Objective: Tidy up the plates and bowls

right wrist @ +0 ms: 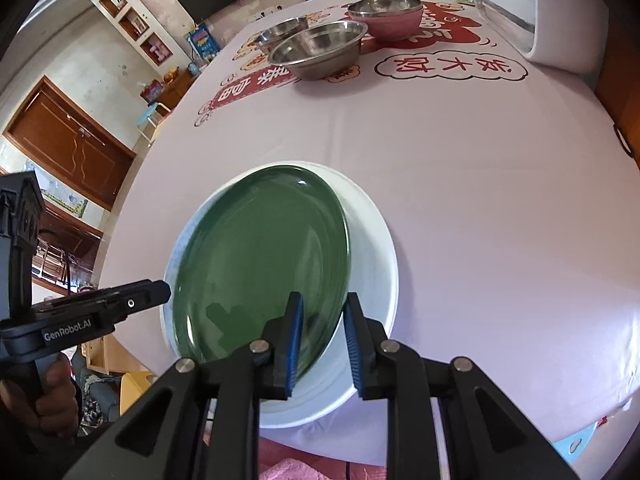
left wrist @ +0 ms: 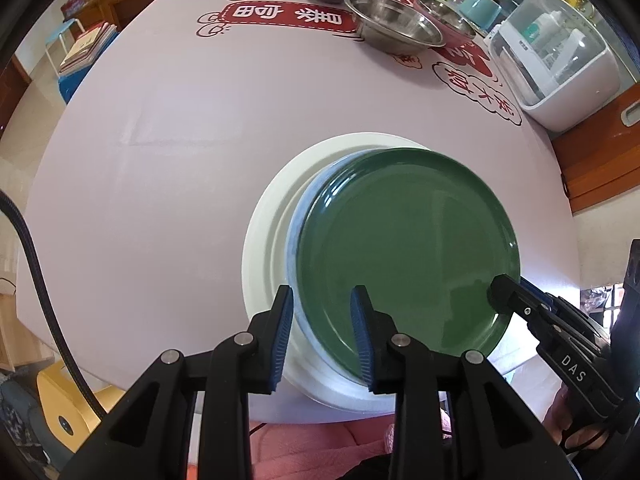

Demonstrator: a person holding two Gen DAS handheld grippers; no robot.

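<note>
The left gripper [left wrist: 322,328] straddled the green plate's [left wrist: 408,252] rim at nine o'clock, jaws spread, pads apart from it. The right gripper [right wrist: 322,340] did likewise at four o'clock. The plate lay on a white plate [right wrist: 372,240] on the table [left wrist: 160,160]; steel bowls [right wrist: 320,50] sat at twelve.

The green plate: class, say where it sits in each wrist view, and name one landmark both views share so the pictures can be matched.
Left wrist view: the green plate lies right of centre, low, on the white plate, its near rim between the left gripper fingers.
Right wrist view: it lies left of centre, low, its near rim between the right gripper fingers.
Shared landmark: the pink bowl, far across the table.
</note>
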